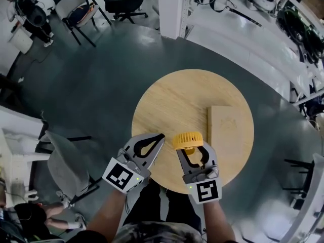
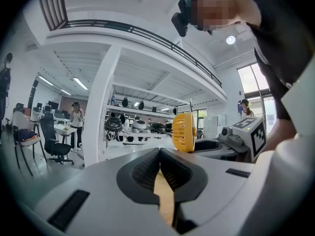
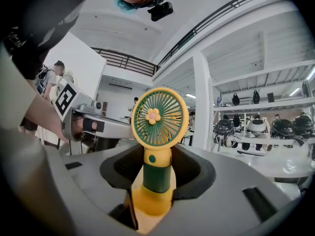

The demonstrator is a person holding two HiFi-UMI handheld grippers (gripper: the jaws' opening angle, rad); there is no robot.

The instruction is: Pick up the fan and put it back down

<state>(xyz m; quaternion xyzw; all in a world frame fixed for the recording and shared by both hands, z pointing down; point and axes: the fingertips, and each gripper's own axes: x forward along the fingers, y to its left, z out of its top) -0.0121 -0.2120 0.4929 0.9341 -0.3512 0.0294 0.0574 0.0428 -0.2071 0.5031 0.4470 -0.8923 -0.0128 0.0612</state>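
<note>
- Round wooden table (image 1: 167, 100) on a dark floor (image 1: 91, 85), directly in front of the person
- Pale wooden board (image 1: 229, 130) lies flat on the table's right side, reaching near the right rim
- Left gripper (image 1: 160, 136) over the near left edge of the table, pointing across it; its own view (image 2: 160, 151) shows the jaws brought together at the tips with nothing between them, only tabletop wood in the gap lower down
- Right gripper (image 1: 194, 153) just beside the left one, over the near edge of the table; jaws clamped on the handle of the fan (image 1: 188, 139)
- Fan stands upright in the right gripper (image 3: 157, 168): yellow round head (image 3: 159, 114) with green grille and a small flower at the centre above the jaws, green band and yellow base down between the pads
- From the left gripper view the fan (image 2: 184, 132) shows edge-on, to the right of and apart from the left jaws, just left of the board's near end in the head view
</note>
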